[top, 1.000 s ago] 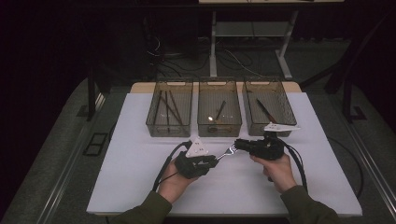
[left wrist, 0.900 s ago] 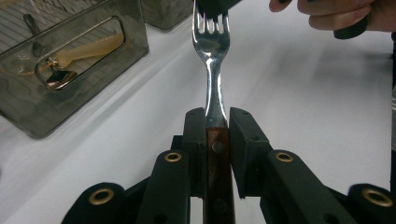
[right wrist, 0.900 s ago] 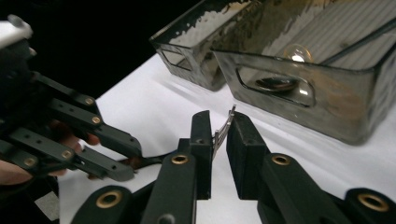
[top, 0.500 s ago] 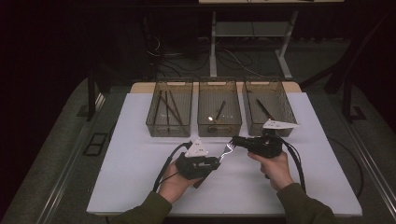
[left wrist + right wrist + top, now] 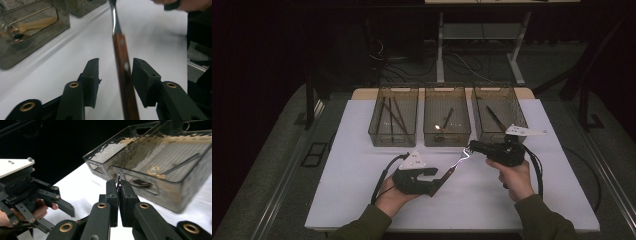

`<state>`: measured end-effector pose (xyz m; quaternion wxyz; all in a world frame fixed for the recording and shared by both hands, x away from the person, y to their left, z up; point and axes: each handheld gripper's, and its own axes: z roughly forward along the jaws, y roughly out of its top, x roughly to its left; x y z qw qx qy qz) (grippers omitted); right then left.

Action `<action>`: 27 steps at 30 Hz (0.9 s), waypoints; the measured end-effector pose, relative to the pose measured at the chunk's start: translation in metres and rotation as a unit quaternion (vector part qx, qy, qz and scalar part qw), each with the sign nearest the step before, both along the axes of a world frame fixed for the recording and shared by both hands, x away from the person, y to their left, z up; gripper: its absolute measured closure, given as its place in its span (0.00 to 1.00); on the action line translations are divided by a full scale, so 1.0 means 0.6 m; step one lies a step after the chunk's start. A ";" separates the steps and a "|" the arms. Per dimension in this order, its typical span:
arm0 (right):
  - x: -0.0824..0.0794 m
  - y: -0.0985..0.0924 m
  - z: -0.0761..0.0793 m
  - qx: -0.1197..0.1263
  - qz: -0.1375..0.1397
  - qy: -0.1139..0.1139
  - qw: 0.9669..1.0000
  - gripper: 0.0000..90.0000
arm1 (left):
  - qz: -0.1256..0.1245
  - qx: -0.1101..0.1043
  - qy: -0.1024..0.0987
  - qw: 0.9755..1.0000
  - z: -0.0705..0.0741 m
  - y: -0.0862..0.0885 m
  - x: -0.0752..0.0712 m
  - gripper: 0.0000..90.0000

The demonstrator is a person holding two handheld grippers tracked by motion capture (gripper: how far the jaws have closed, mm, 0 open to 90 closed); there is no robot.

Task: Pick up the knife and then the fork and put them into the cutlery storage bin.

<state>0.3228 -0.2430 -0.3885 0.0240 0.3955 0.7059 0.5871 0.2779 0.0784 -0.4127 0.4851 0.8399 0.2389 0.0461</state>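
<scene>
High view shows your white table (image 5: 362, 200) with three clear bins (image 5: 447, 122) along its far edge; their contents are dim and hard to name. Between your hands a fork (image 5: 455, 167) hangs above the tabletop, its wooden handle running out of frame in the left gripper view. Your right gripper (image 5: 473, 147) is clenched on the tines. Your left gripper (image 5: 438, 181) has just been opening, its pads clear of the handle between them.
</scene>
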 end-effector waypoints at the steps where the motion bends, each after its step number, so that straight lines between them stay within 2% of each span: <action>1: 0.000 -0.004 0.001 -0.002 -0.003 -0.001 1.000 0.97 | 0.001 0.002 -0.003 1.000 -0.001 0.007 0.000 0.58; 4: 0.001 -0.013 0.005 -0.008 -0.011 -0.006 1.000 0.97 | 0.006 -0.006 -0.003 1.000 -0.004 0.032 -0.001 0.53; 5: 0.001 -0.015 0.006 -0.011 -0.014 -0.007 1.000 0.97 | 0.005 -0.002 -0.005 1.000 -0.005 0.041 0.000 0.52; 10: 0.005 -0.028 0.011 -0.016 -0.026 -0.010 0.999 0.97 | 0.022 -0.015 -0.002 1.000 -0.015 0.089 -0.003 0.43; 14: 0.009 -0.039 0.015 -0.034 -0.037 -0.012 0.999 0.97 | 0.028 -0.007 -0.010 1.000 -0.022 0.113 -0.008 0.35; 17: 0.013 -0.049 0.023 -0.039 -0.044 -0.016 0.998 0.97 | 0.037 -0.006 -0.006 0.999 -0.030 0.125 -0.010 0.28; 22: 0.019 -0.071 0.039 -0.054 -0.060 -0.024 0.996 0.97 | 0.044 -0.003 -0.009 0.999 -0.036 0.137 -0.009 0.18; 27: 0.031 -0.104 0.055 -0.050 -0.086 -0.026 0.995 0.97 | 0.054 0.002 -0.021 0.998 -0.036 0.139 -0.006 0.08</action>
